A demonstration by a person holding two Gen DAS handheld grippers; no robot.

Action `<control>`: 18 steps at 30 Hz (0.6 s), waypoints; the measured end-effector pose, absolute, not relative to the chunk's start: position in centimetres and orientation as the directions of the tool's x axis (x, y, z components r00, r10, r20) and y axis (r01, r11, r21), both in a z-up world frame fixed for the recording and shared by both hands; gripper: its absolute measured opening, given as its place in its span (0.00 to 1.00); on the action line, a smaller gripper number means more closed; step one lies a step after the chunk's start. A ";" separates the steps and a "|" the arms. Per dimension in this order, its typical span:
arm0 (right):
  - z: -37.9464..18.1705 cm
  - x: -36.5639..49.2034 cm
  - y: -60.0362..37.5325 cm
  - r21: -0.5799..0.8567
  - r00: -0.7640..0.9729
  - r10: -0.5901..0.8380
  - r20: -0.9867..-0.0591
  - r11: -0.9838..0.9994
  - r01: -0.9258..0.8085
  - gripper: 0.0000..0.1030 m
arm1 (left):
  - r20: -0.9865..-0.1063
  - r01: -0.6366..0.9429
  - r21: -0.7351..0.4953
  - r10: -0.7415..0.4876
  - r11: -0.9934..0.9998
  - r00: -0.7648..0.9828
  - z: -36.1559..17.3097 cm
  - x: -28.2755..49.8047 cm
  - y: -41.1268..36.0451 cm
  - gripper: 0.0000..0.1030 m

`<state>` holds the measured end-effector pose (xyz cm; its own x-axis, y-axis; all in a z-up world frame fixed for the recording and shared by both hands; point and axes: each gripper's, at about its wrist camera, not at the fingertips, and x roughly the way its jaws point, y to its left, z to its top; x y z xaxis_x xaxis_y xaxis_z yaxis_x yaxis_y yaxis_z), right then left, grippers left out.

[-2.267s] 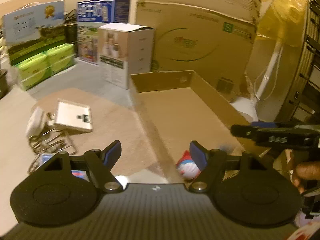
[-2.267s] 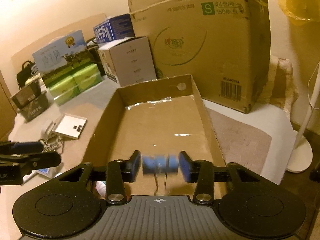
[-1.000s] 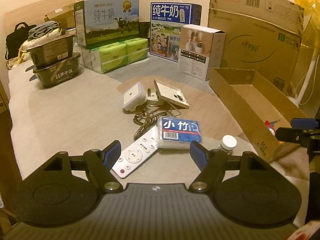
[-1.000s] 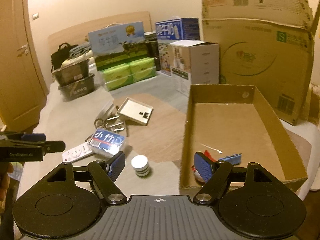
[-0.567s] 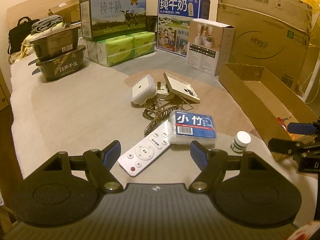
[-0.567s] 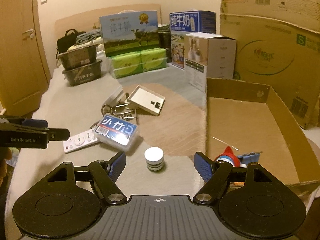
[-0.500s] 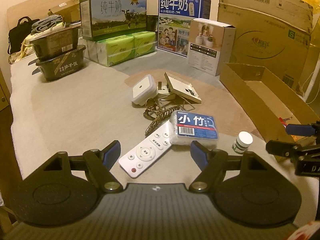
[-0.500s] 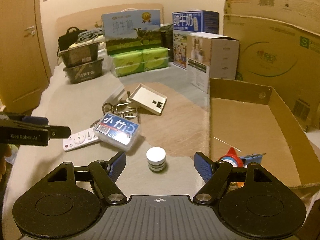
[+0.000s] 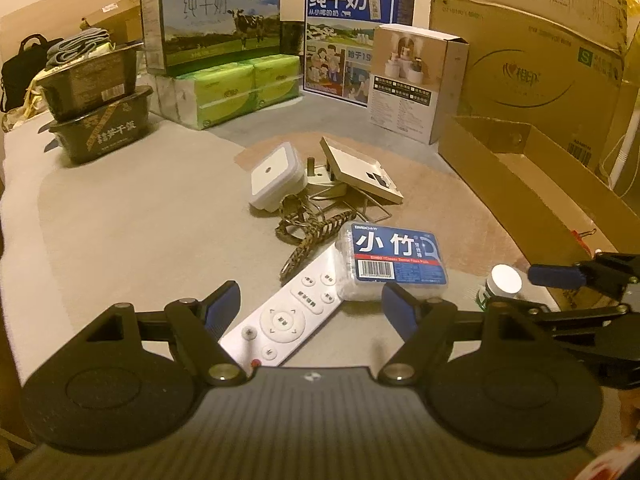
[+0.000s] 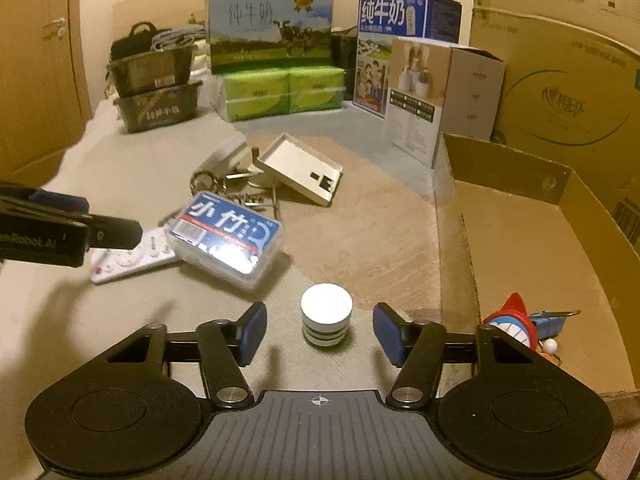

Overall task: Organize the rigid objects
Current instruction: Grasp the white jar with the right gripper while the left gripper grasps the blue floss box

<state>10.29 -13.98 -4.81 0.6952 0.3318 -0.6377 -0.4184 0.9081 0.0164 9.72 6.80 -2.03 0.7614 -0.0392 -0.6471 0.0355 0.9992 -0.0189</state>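
Observation:
A small white-capped bottle [image 10: 327, 316] stands upright on the bed surface, between the open jaws of my right gripper [image 10: 320, 334]. It also shows in the left wrist view [image 9: 505, 282]. My left gripper [image 9: 312, 310] is open over a white remote [image 9: 286, 318]. A blue-labelled floss box [image 9: 394, 258] lies on the remote's far end. Beyond lie a white adapter [image 9: 274, 176], a beige switch plate [image 9: 360, 170] and a leopard-print clip [image 9: 308, 232]. The open cardboard box [image 10: 516, 240] on the right holds a red-and-white toy [image 10: 514, 324].
Milk cartons [image 9: 208, 20], green tissue packs [image 9: 240, 88], a white product box [image 9: 416, 84] and dark food trays [image 9: 100, 104] line the back. A large cardboard carton [image 9: 528, 64] stands behind the open box. A door [image 10: 36, 80] is at the left.
Both grippers pulled back from the cardboard box and swung left toward the loose items. The right gripper released a blue item into the box and now brackets the white-capped bottle.

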 end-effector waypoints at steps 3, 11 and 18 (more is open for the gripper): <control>-5.5 10.9 -13.9 0.007 0.694 0.323 -0.644 0.909 -0.416 0.47 | -0.649 0.047 -0.023 -0.050 0.999 0.759 -2.5 10.2 6.6 0.73; -6.1 11.7 -14.1 0.009 0.694 0.320 -0.645 0.911 -0.412 0.30 | -0.647 0.079 -0.029 -0.079 0.996 0.759 -3.2 10.9 5.8 0.74; -4.9 11.7 -14.6 0.024 0.712 0.331 -0.619 0.914 -0.404 0.30 | -0.638 0.110 -0.024 -0.100 0.994 0.763 -3.2 11.3 4.6 0.82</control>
<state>11.72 -14.62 -4.89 0.7121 0.3311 -0.6191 -0.4040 0.9144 0.0243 11.32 4.61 -3.20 0.7632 -0.0999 -0.6384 0.1099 0.9937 -0.0241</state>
